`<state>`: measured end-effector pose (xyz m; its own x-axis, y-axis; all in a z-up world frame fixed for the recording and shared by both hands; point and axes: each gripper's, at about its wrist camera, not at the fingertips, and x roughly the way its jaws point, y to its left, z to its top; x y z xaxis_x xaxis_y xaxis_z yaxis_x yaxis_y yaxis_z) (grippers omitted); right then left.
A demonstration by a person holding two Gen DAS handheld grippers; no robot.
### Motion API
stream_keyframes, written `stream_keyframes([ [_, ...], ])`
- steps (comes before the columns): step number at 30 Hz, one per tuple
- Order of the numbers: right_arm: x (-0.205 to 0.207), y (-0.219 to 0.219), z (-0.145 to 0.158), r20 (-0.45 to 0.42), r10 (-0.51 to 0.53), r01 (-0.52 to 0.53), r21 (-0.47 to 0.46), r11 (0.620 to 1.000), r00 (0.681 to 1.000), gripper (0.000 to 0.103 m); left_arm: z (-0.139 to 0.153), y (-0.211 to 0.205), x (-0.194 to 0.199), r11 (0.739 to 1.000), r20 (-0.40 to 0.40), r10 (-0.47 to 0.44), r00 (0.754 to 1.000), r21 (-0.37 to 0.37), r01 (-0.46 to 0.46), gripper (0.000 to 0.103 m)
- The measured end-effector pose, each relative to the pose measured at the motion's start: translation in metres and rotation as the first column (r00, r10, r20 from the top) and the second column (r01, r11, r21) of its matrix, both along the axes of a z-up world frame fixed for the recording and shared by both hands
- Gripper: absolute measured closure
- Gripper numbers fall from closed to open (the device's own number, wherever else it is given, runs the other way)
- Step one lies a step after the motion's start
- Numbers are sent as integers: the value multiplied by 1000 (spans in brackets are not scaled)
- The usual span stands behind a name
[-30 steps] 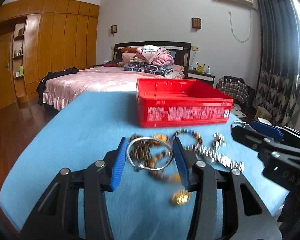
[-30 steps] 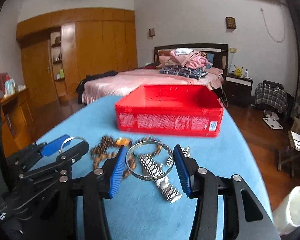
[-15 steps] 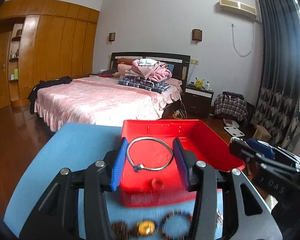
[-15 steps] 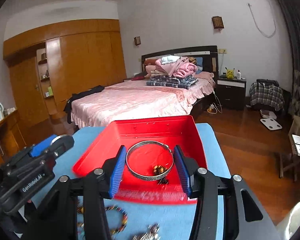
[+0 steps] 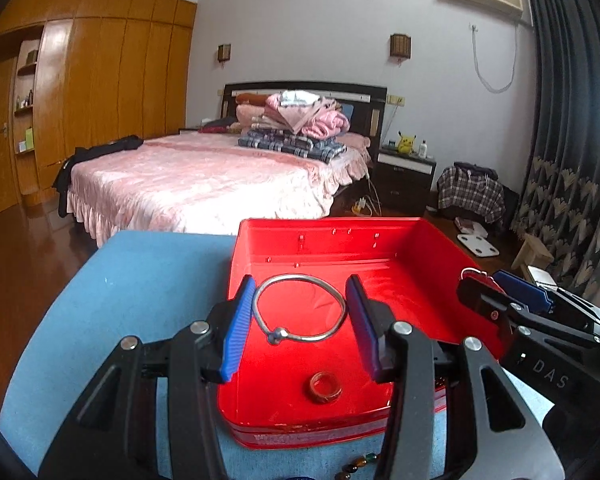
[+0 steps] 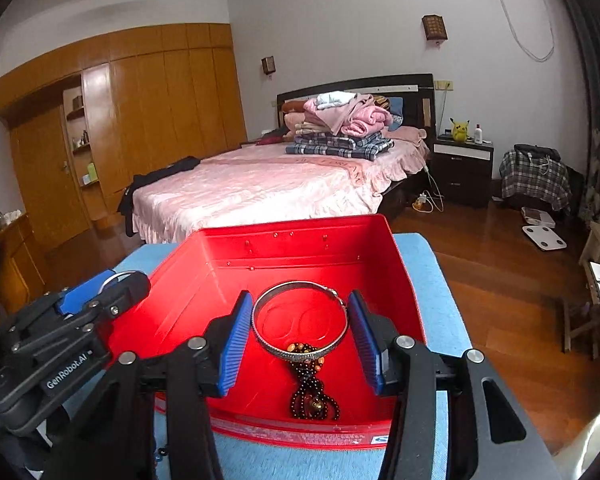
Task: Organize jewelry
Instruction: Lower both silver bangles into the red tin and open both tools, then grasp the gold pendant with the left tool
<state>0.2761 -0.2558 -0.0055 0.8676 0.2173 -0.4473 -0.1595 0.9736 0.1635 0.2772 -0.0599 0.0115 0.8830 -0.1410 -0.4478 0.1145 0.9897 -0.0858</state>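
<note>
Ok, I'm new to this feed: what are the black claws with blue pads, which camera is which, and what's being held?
They are two hand-held grippers, each with a camera looking along its fingers. The left view shows the left gripper clamping a thin silver bangle over the red bin; the other gripper shows at its right edge. The right view shows the right gripper clamping a wider silver bangle over the same bin. Inside lie a brown ring and a dark bead strand. The bin stands on a blue table.

The left gripper (image 5: 300,312) holds a thin silver bangle (image 5: 300,307) between blue pads above a red tray (image 5: 420,240). A brown ring (image 5: 325,387) lies inside the tray on the blue bench (image 5: 132,280).
</note>
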Motion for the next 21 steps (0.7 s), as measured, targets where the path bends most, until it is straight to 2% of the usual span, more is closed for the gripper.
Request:
stream_keyframes([
  [2,0,0,-2,-8,-3,3,-4,1000,1000,51,0,4,3,1000,-9,1,1000,-16,-1,55],
  [4,-2,-1,-3,-5,-10,10,-4,1000,1000,51,3,7,0,1000,5,6,1000,-20,-6,46],
  [6,-7,-6,-2,-2,-18,18,8,1000,1000,51,8,10,-5,1000,22,5,1000,-11,-5,46],
  [12,-28,-19,5,10,-40,39,49,998,999,46,23,18,-33,1000,61,9,998,3,-9,34],
  [21,-98,-29,2,36,-63,60,89,994,997,42,23,34,-108,999,83,12,997,30,-14,31],
])
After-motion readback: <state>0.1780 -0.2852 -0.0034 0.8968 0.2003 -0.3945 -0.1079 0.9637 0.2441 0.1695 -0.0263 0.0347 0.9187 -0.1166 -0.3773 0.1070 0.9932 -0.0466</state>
